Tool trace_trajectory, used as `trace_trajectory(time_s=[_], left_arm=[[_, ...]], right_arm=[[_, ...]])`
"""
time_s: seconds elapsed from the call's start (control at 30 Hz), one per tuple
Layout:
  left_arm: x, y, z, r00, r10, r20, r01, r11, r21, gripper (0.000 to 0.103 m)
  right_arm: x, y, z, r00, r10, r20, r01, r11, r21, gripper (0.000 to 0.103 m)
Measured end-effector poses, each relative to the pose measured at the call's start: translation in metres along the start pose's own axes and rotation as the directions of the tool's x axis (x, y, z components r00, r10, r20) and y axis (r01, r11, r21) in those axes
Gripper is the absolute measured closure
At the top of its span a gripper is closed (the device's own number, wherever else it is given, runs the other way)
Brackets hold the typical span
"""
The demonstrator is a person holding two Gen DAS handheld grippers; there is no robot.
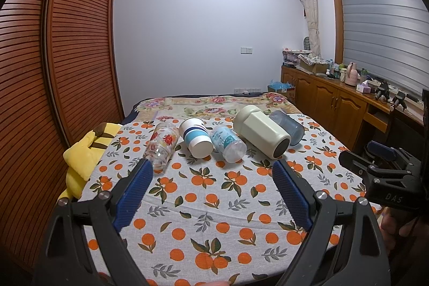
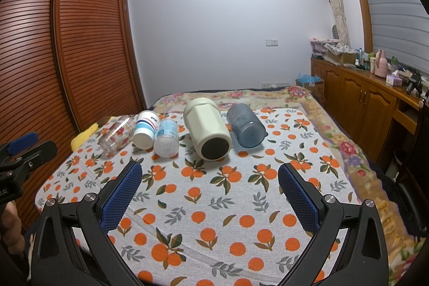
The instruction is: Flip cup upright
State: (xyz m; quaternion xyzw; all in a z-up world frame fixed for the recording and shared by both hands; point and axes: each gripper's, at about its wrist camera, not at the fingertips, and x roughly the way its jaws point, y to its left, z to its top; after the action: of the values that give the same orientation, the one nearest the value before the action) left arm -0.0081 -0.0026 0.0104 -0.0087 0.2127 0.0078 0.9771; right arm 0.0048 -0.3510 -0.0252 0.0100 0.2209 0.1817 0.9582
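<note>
Status: not begun, as far as the frames show. Five vessels lie on their sides in a row on the orange-print cloth covering the bed; none stands upright.

From the left:
- floral glass
- striped paper cup
- clear plastic cup, touching the paper cup
- cream flask
- blue tumbler, just behind the flask

The task sentence does not say which cup is meant.

Left claw: spread wide, holding nothing, hovering above the cloth short of the row, roughly facing the paper and plastic cups. Right claw: likewise spread and empty, facing the flask and tumbler.

Outstanding, in my judgement: approach, grip on a side wall, lift, rotate, set down on its base. The soft bedding may let a stood cup tip.
</note>
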Motion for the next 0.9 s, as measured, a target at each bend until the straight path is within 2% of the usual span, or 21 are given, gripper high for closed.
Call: trace_trajectory(time_s=[0.5,0.9], left_arm=[[0.001,0.0,0.0,1.0,0.003,-0.009,-0.003,1.0,0.006,0.012],[0.036,0.013,-0.009,0.996,-0.01,-0.084,0.011,1.0,0.008,0.012]], right_arm=[[0.002,-0.002,0.0,1.0,0.002,-0.006,-0.002,1.0,0.001,0.0],[0.025,-0.007,-0.004,0.999,0.01,-0.043,-0.01,1.0,-0.003,0.0]])
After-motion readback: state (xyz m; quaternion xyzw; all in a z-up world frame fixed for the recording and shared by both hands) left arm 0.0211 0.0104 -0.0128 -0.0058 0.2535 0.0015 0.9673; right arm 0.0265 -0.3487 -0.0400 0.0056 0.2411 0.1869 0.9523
